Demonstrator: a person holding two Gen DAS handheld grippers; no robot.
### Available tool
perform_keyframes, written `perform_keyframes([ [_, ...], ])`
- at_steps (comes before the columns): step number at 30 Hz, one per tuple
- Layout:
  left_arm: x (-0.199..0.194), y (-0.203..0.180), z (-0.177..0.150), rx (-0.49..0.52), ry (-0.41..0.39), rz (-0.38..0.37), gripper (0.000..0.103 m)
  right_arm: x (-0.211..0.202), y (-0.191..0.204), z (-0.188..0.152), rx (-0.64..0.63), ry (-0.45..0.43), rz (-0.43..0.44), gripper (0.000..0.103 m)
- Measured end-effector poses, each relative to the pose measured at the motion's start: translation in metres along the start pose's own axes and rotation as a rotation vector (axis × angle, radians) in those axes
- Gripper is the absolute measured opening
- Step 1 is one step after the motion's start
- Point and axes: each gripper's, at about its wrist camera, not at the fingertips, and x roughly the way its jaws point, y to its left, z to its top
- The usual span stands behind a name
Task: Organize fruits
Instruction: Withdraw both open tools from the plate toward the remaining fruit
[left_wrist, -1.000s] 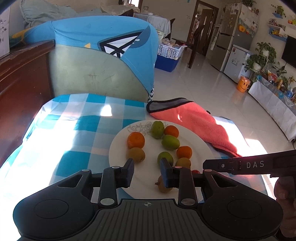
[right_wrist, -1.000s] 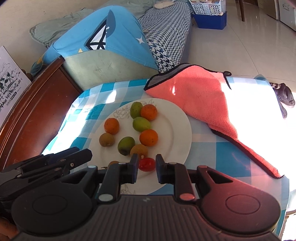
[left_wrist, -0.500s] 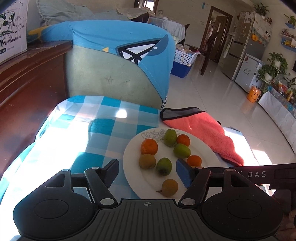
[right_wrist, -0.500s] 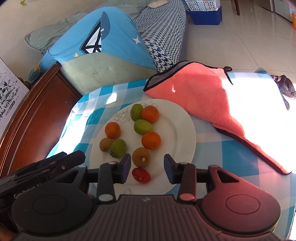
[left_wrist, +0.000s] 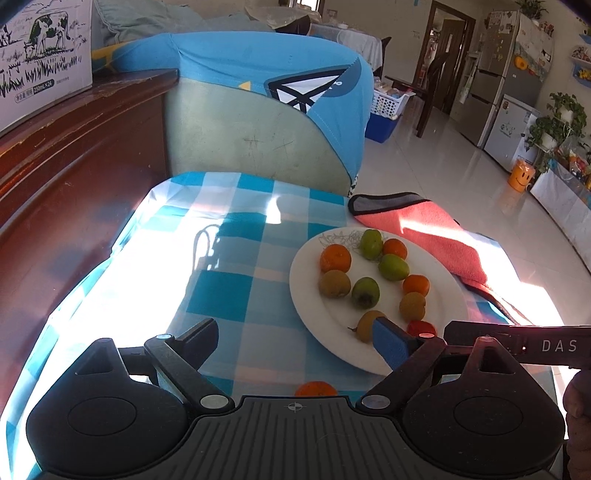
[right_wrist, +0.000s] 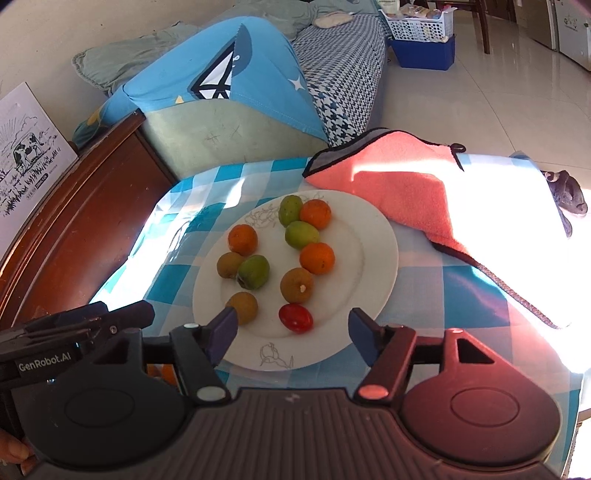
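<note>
Fruits lie on round white plate, frame centre; left gripper and right gripper have just been spreading, both empty.

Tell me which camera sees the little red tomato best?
The right wrist view: the red cherry tomato lies whole and unblocked on the white plate. In the left wrist view, only a sliver shows behind the left tool's finger.

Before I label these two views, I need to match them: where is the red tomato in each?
Left wrist view: the tomato sits low right on the plate's near edge, partly hidden behind the left gripper's right finger.
Right wrist view: the tomato lies in full view at centre, on the near part of the plate, ahead of the open right gripper.
Shared landmark: the pink towel beyond the plate.
</note>
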Motion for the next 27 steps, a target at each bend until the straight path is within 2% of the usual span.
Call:
perform_keyframes([
  [6, -0.010, 0.013, -0.010, 0.013, 0.010, 0.026, 0.092, -0.007, 0.021, -0.030, -0.083, 0.011, 0.022, 0.071],
  [14, -0.012, 0.034, -0.021, -0.046, 0.062, 0.076, 0.092, -0.006, 0.052, -0.068, -0.218, 0.041, 0.072, 0.071],
  [23, -0.006, 0.038, -0.033, -0.059, 0.073, 0.115, 0.091, -0.001, 0.074, -0.101, -0.363, 0.026, 0.064, 0.070],
  [27, -0.005, 0.039, -0.034, -0.072, 0.075, 0.118, 0.090, 0.005, 0.077, -0.105, -0.385, 0.031, 0.055, 0.063],
])
